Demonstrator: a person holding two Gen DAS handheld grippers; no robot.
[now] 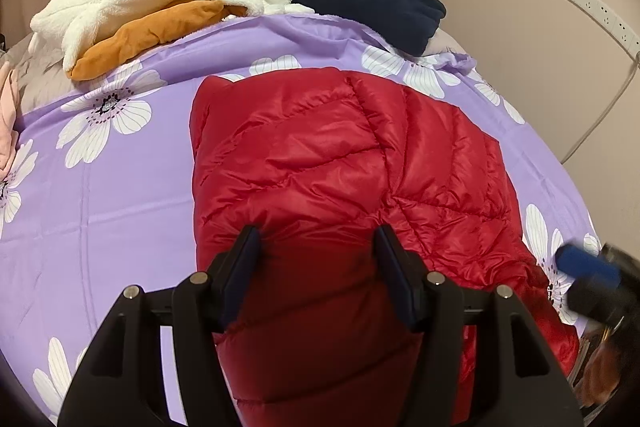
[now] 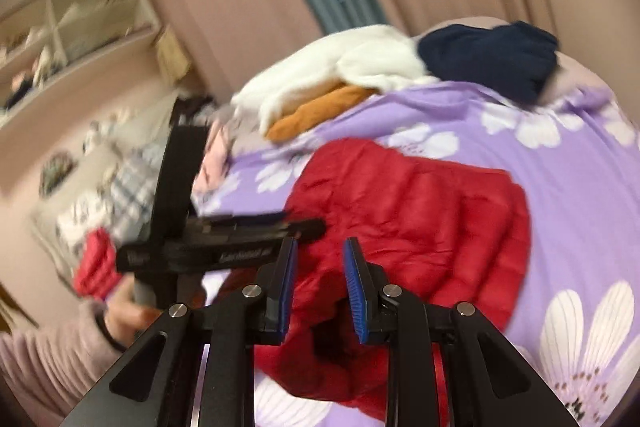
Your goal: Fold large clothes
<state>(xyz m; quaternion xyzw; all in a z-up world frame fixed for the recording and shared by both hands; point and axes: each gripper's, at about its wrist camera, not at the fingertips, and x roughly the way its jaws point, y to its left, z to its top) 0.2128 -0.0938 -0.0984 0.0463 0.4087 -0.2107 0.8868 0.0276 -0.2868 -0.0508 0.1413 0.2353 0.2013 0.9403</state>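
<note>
Purple floral bedspread (image 1: 120,195) carries the folded red jacket (image 1: 320,155) mid-bed, left gripper (image 1: 316,239) clamped around a thick fold at its near end, right gripper (image 2: 320,255) narrowly parted, holding nothing.

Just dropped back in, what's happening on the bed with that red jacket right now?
A person with a gripper in each hand is folding the red puffer jacket on the purple floral bedspread. The left gripper has a thick fold of the jacket between its jaws. The right gripper is above the jacket, jaws apart and empty. Other clothes are piled at the far end.
</note>
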